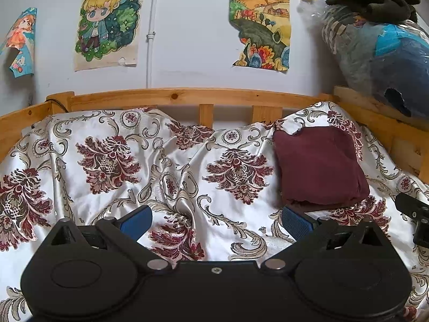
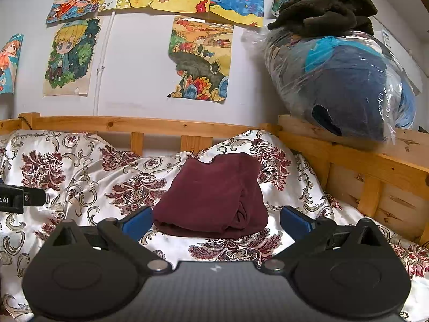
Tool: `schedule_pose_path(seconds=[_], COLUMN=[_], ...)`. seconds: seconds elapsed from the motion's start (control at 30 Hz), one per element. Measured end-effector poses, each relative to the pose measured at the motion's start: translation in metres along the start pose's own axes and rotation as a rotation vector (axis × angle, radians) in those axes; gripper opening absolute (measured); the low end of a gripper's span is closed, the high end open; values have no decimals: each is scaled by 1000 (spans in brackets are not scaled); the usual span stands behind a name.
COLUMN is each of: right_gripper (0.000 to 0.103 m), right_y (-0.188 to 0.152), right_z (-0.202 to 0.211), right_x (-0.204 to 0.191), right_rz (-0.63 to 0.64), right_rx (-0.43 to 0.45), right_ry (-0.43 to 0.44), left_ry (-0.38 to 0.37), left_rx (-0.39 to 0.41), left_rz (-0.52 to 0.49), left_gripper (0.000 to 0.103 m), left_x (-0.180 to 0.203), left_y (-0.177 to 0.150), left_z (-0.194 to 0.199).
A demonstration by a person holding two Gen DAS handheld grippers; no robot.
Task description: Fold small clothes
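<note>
A maroon garment [image 1: 319,166] lies folded into a compact square on the floral satin bedspread [image 1: 161,166], toward the right side of the bed. In the right wrist view the same folded garment [image 2: 214,201] sits just ahead of my right gripper [image 2: 215,221], whose blue pads [image 2: 136,221] stand wide apart with nothing between them. My left gripper [image 1: 217,221] is open too, hovering over bare bedspread left of the garment; its right pad [image 1: 295,224] is near the garment's front corner. The left gripper's body [image 2: 21,197] shows at the left edge of the right wrist view.
A wooden bed rail [image 1: 187,99] runs along the back and right side [image 2: 348,161]. A plastic-wrapped bundle of blue bedding [image 2: 343,86] with dark fabric [image 2: 327,10] on top rests on the right rail. Drawings [image 1: 107,24] hang on the white wall.
</note>
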State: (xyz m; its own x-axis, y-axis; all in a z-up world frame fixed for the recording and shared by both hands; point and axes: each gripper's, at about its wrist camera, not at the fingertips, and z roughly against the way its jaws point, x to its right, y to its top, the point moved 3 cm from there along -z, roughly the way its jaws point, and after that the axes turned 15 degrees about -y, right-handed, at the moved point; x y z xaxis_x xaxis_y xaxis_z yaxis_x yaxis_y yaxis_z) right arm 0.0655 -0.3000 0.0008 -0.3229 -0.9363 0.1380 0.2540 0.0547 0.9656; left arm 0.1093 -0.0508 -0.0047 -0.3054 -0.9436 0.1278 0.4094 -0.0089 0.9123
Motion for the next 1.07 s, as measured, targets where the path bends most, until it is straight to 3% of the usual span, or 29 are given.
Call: schedule_pose_path(seconds=[1.07], right_gripper=[103], right_y=[-2], right_z=[-2], right_x=[-1], right_rz=[16], right_rx=[-3], right_ry=[11], left_ry=[-5], left_rx=[-21], left_rz=[-2], left_gripper=[102], left_x=[2], left_y=[-5], left_z=[-4])
